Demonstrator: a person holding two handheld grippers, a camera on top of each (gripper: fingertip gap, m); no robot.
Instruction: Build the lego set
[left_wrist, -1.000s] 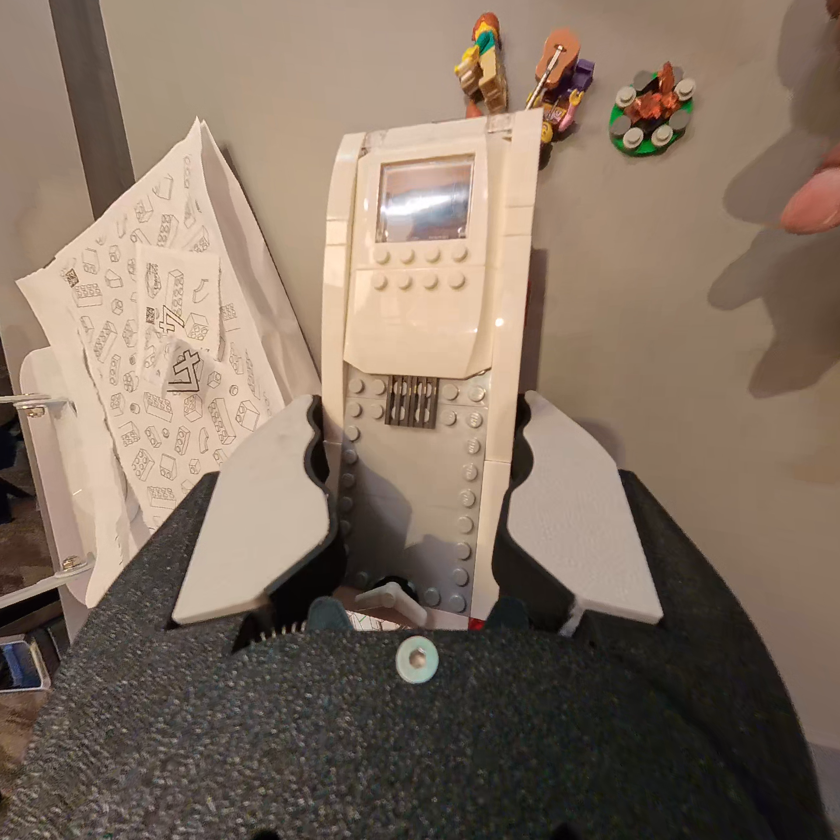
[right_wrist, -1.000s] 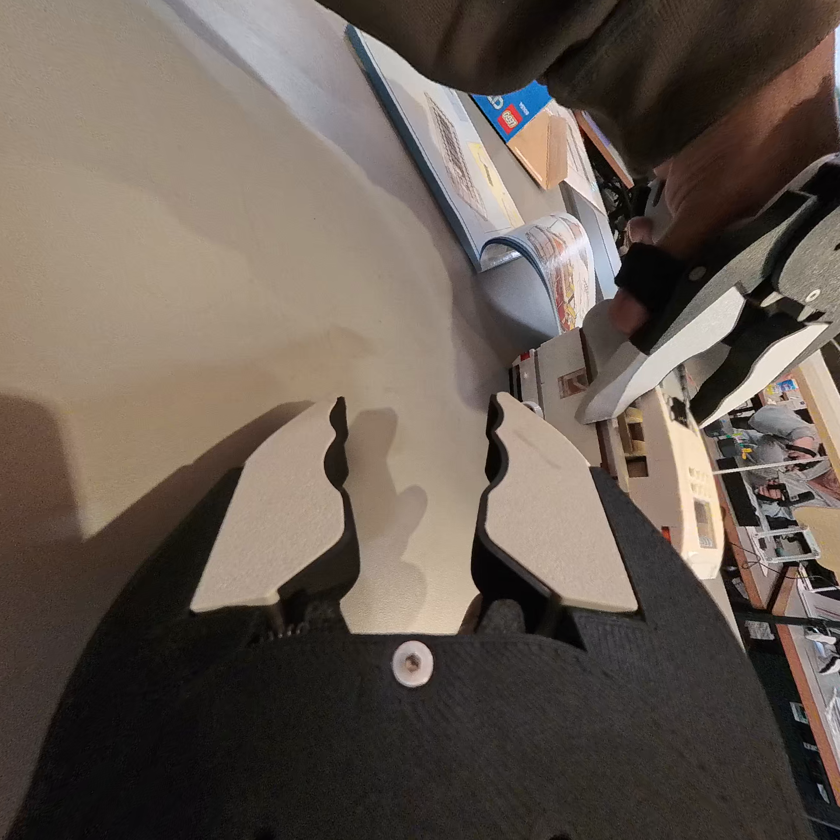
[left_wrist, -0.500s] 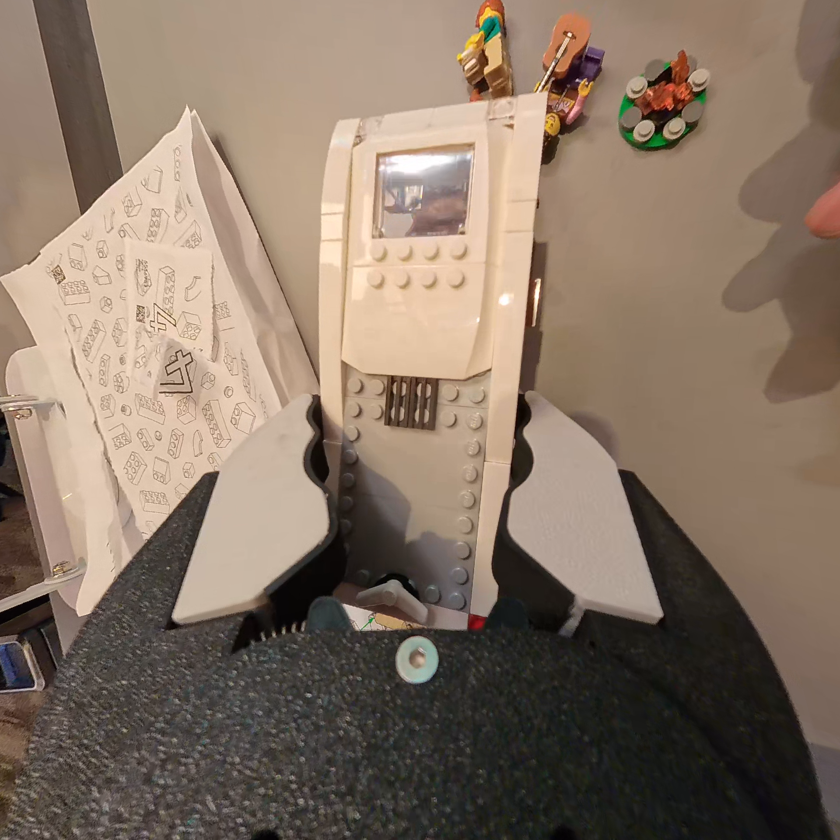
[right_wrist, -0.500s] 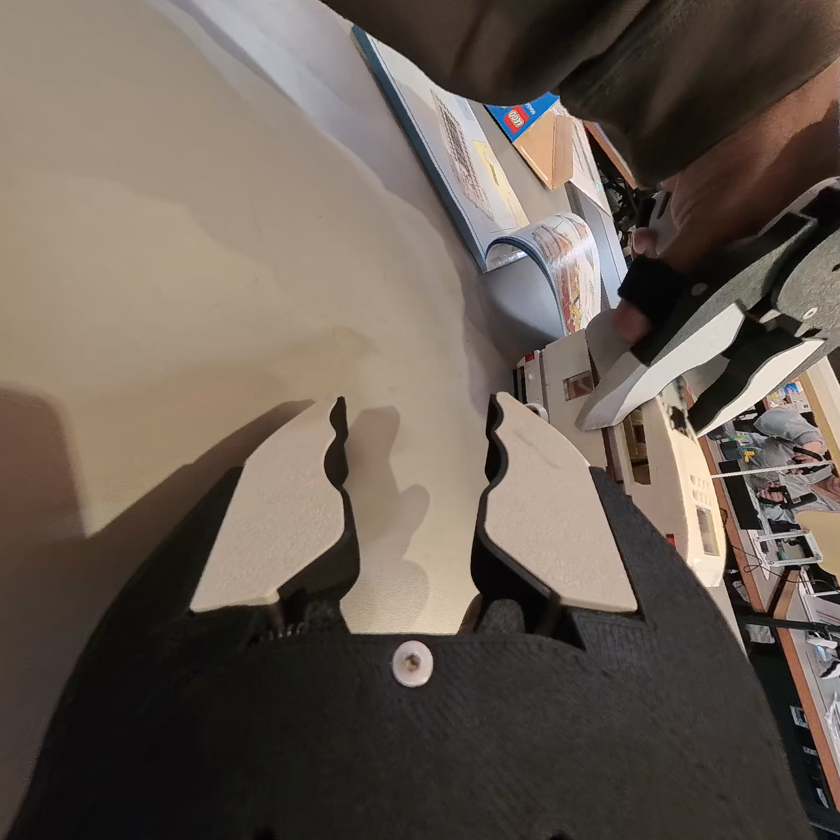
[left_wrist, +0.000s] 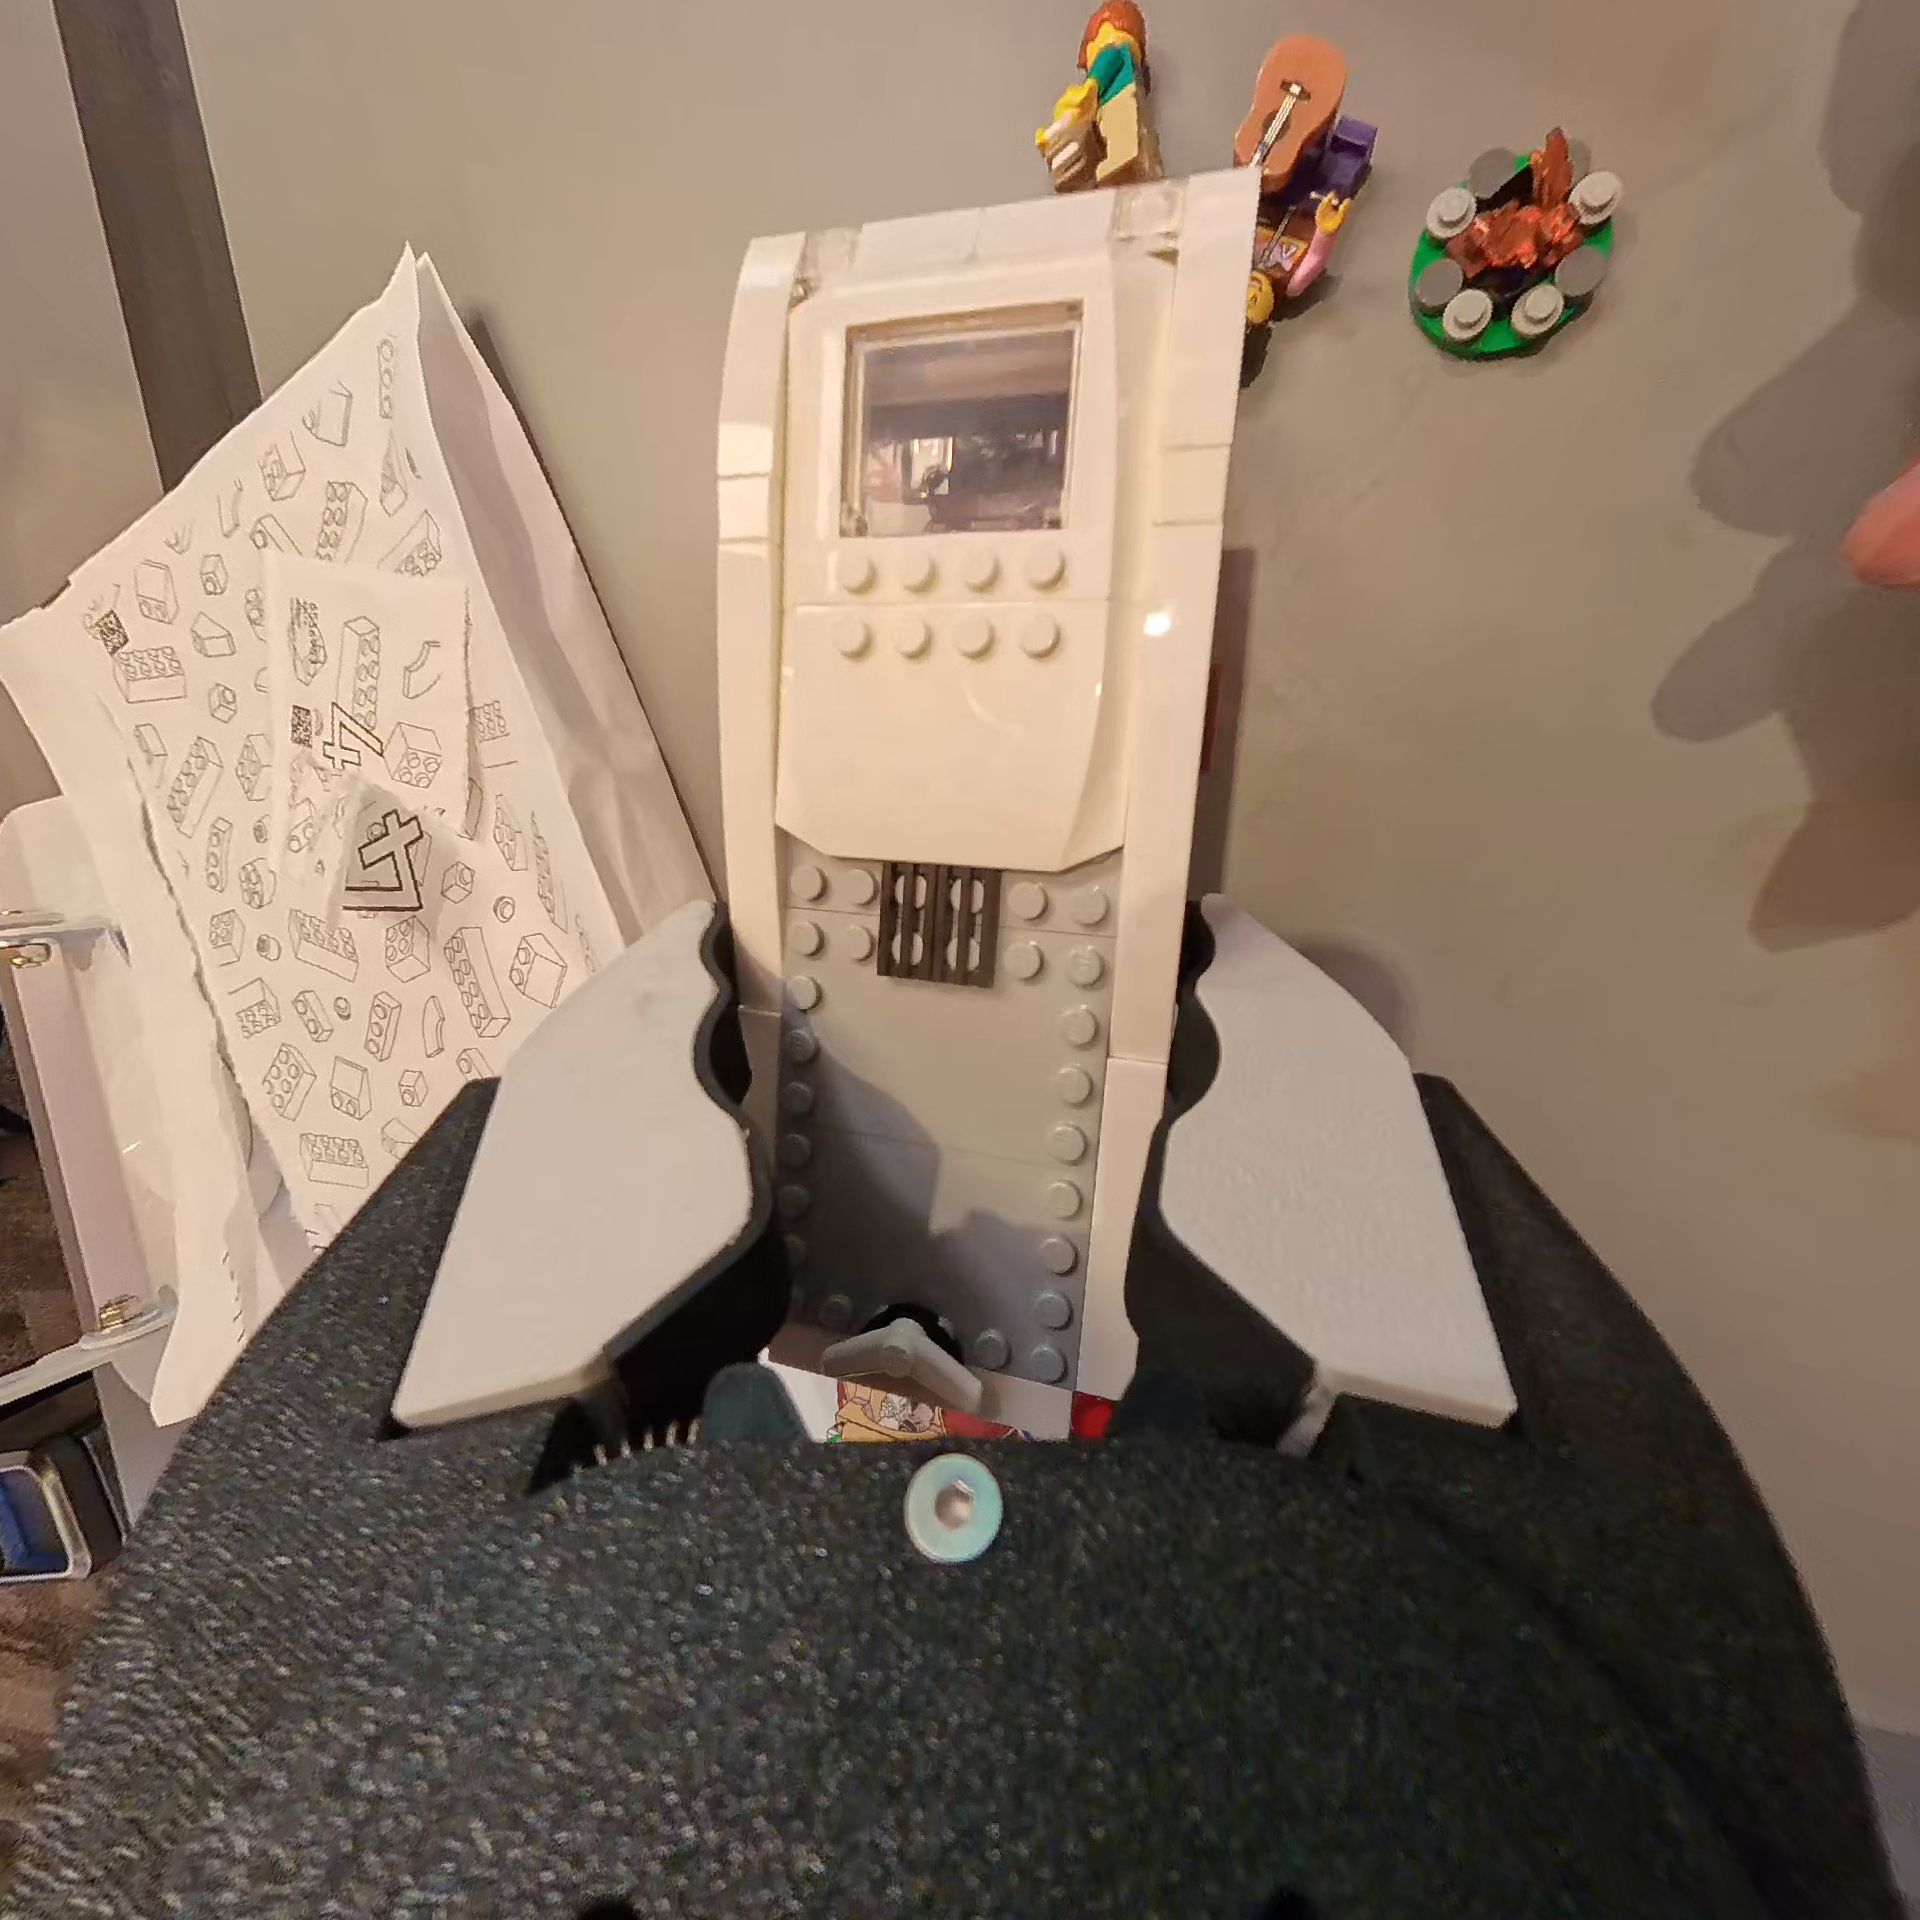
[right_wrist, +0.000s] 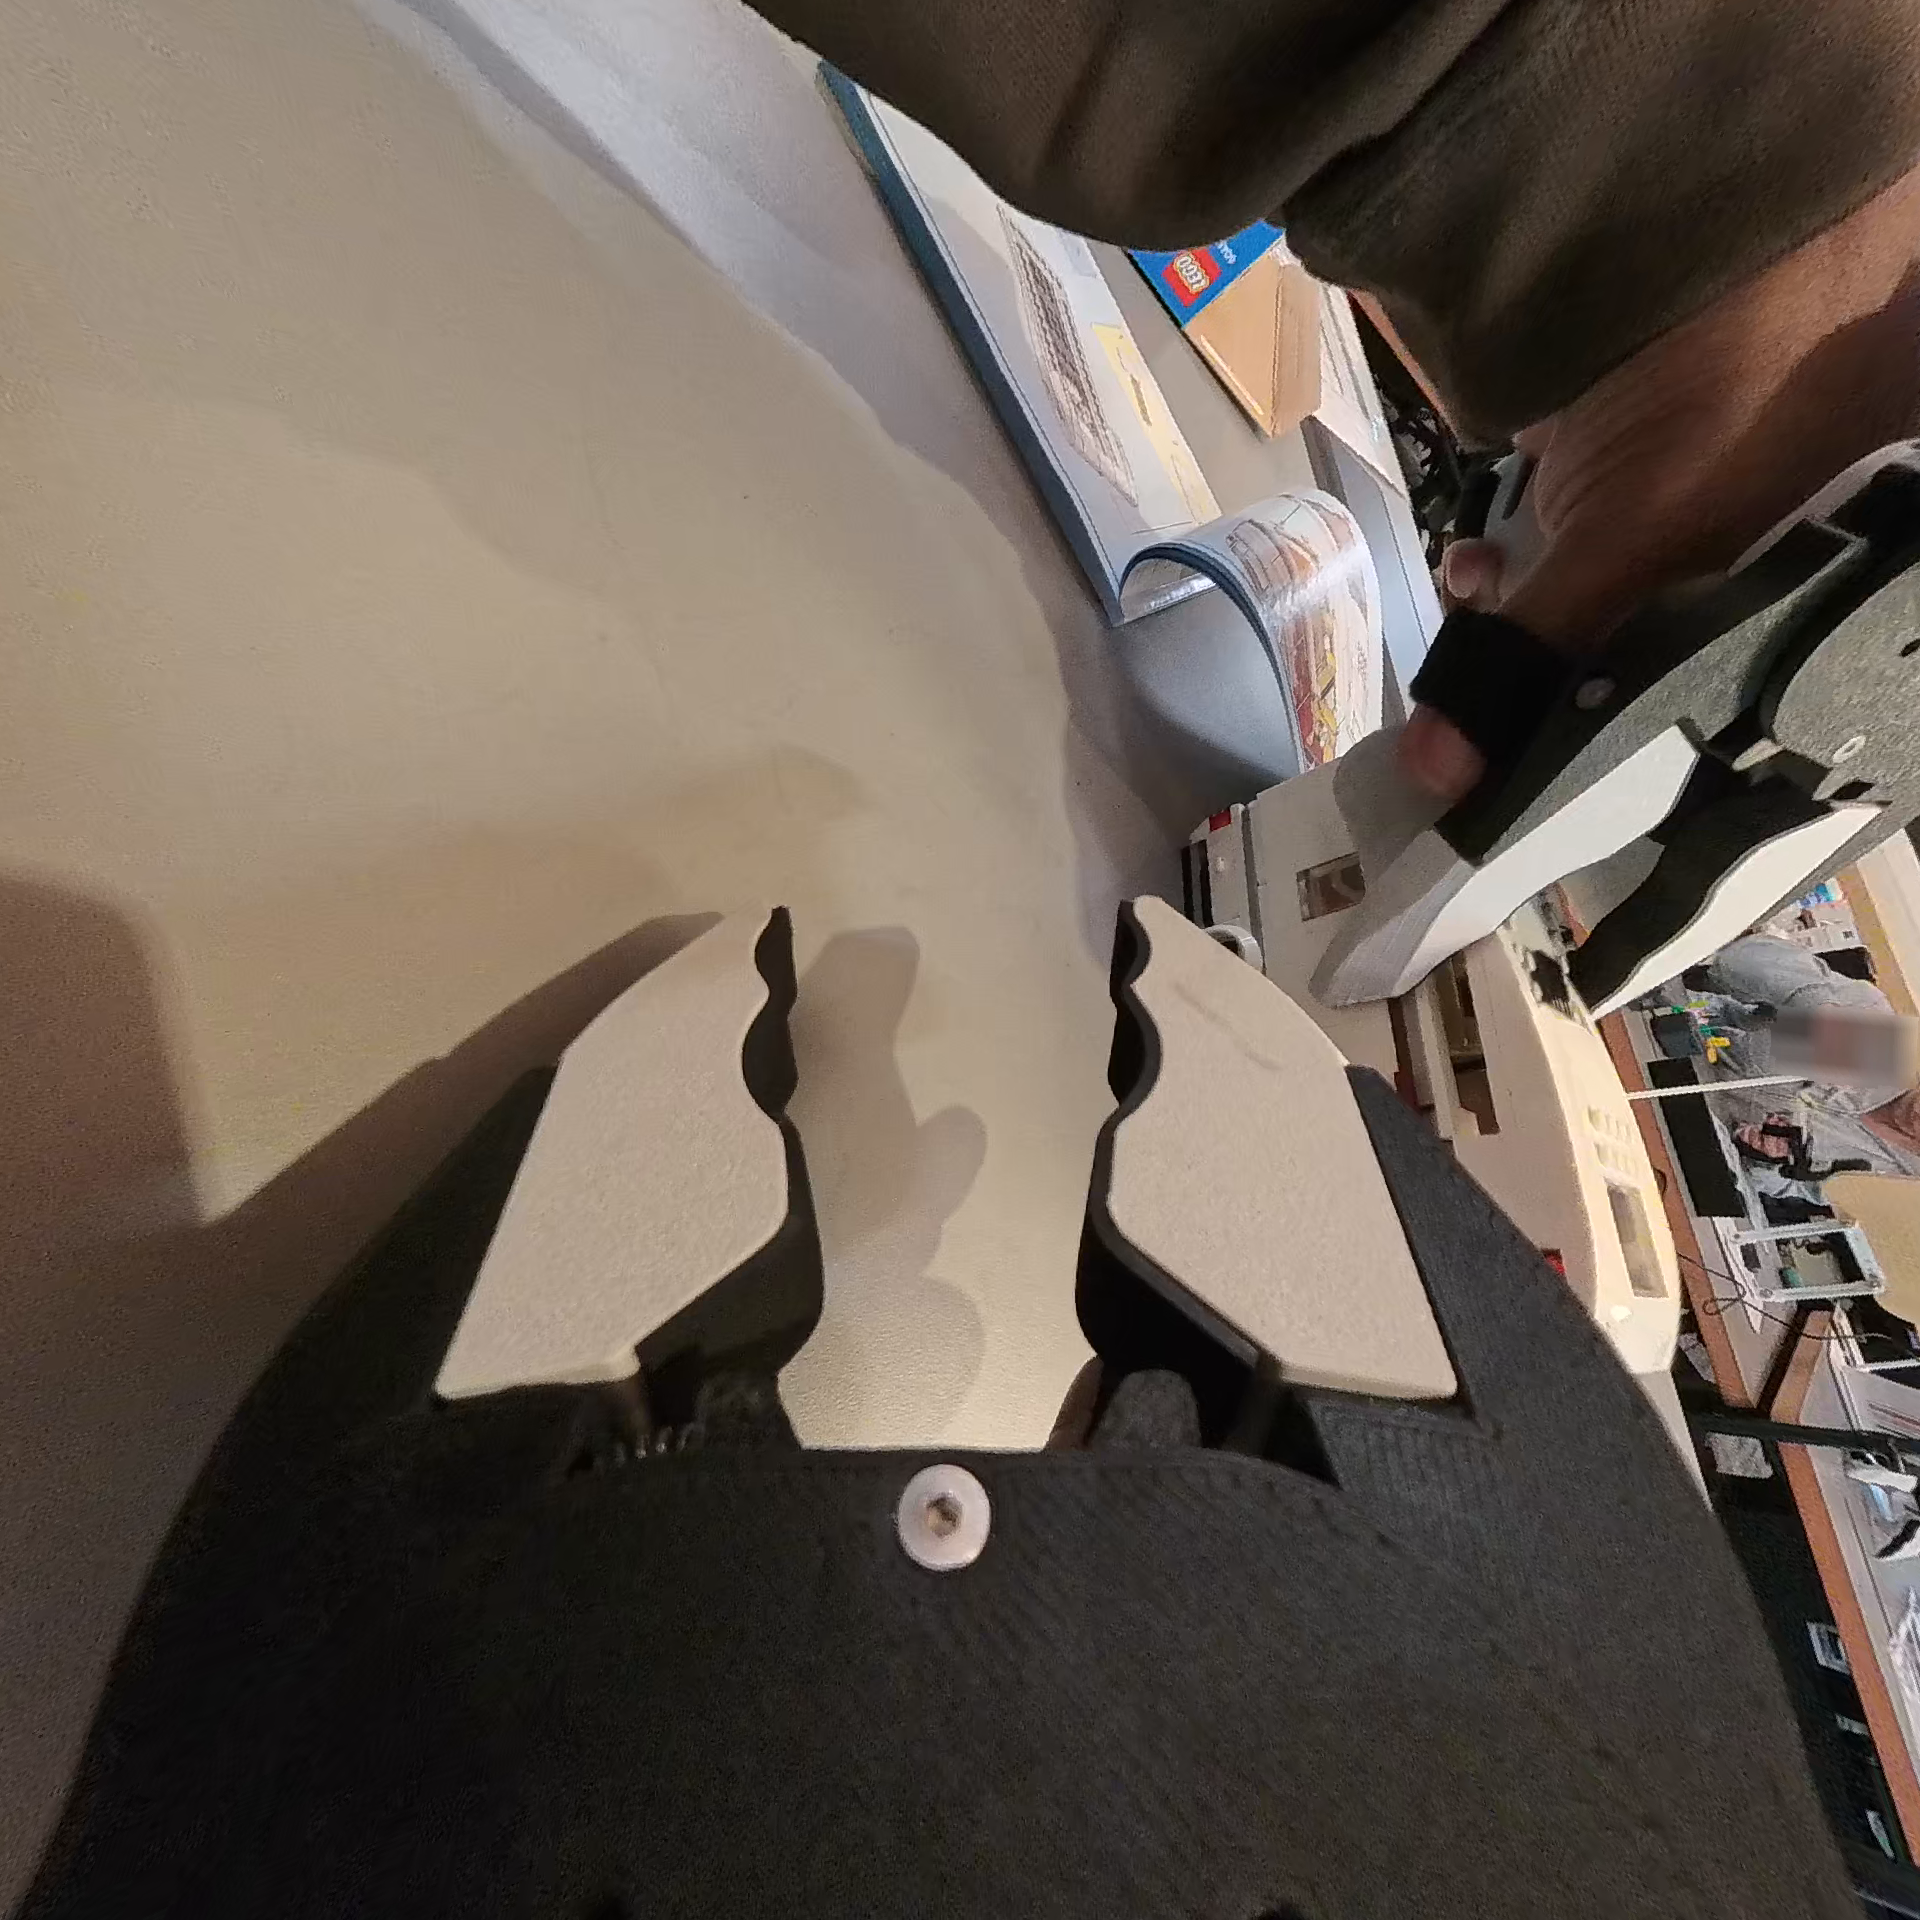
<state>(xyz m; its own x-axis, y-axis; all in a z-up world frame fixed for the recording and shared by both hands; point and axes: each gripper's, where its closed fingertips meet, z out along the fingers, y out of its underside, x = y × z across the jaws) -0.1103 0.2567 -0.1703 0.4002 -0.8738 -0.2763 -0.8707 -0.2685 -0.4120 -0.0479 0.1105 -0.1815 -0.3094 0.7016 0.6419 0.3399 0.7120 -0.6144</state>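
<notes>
The left tongs (left_wrist: 956, 997) clamp the sides of the white and grey brick-built model (left_wrist: 966, 644), seemingly both pads pressing, steadying it over the tabletop (left_wrist: 1558, 727), while the right tongs (right_wrist: 951, 997) hang open and empty left of it

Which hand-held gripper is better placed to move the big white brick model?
Left. The left hand-held gripper already clamps the white brick model; the right hand-held gripper is open over bare table.
</notes>
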